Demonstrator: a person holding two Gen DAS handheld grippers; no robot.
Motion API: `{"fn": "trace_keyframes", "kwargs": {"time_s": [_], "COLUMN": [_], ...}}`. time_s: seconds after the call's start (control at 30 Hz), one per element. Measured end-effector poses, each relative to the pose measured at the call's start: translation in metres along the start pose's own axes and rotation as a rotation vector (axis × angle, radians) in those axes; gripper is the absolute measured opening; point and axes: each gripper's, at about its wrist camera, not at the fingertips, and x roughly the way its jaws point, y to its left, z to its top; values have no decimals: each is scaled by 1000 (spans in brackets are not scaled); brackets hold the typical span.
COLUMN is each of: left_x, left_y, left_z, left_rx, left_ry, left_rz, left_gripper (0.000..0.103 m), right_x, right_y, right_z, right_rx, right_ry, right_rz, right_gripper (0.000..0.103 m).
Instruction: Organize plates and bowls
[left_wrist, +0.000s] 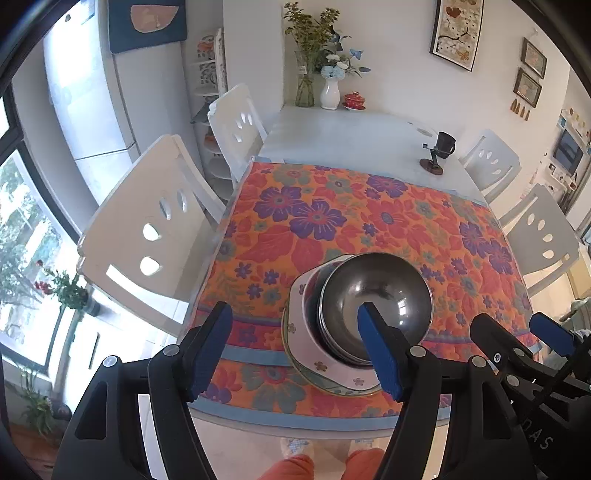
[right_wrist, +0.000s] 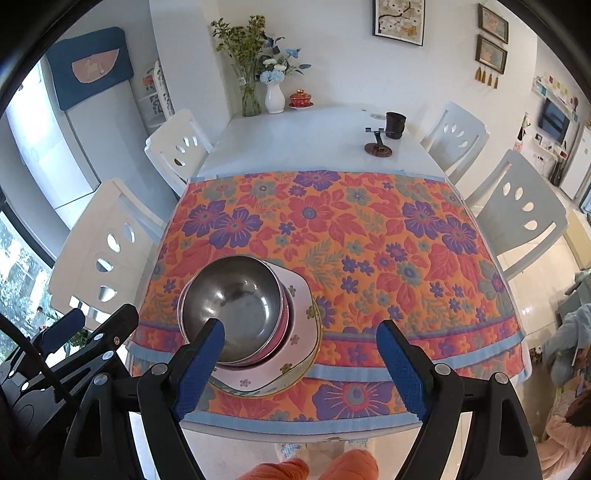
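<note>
A: At the near edge of the table, on the floral cloth, we log one stack: steel bowl on top, nested in further bowls, then a white flowered plate over a green-rimmed plate

B: Position against the grippers?

A: From the left wrist, the left gripper stands spread wide and empty; its right-hand pad crosses in front of the steel bowl, and we cannot tell whether it touches the rim. The stack sits toward that pad, not centred in the gap

B: And the other side?

A: The right gripper is equally wide, gripping nothing. Here the stack lies by its left-hand pad, the rest of the gap showing only cloth

B: Differences between views?

A: The left wrist shows the right gripper at lower right, and the green plate rim clearly. The right wrist shows the left gripper at lower left, plus a person in pale clothing at the right edge. Both record the dark cup and white vase at the far end, well apart from the stack
</note>
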Motion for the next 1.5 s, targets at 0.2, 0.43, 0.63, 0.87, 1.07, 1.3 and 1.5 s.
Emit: {"fn": "trace_keyframes", "kwargs": {"time_s": [0.2,0.43,0.63,0.87,1.07,1.3,1.5], "left_x": [-2,-3,-5,-5,-6,-5,-3], "left_y": [1,5,4,4,1,-2,-2], "left_z": [-1,1,3,4,6,7,8], "left_rx": [3,-8,5,6,18,25,24], "left_ry": [-25,-51,-69,-74,-83,-85,-75], "left_rz": [28,61,80,84,93,86,83], "left_gripper": [69,69,69,69,69,69,69], "right_x": [0,4,5,7,6,5,6], "right_y": [3,7,8,9,10,8,7], "right_z": [-1,-2,-3,-2,0,2,2], "right_rx": [-1,-9,-9,-11,-14,-5,-3], "right_ry": [3,14,15,20,15,17,20], "right_rz": [-1,11,11,10,6,-2,0], "right_gripper": [83,83,83,83,83,83,83]}}
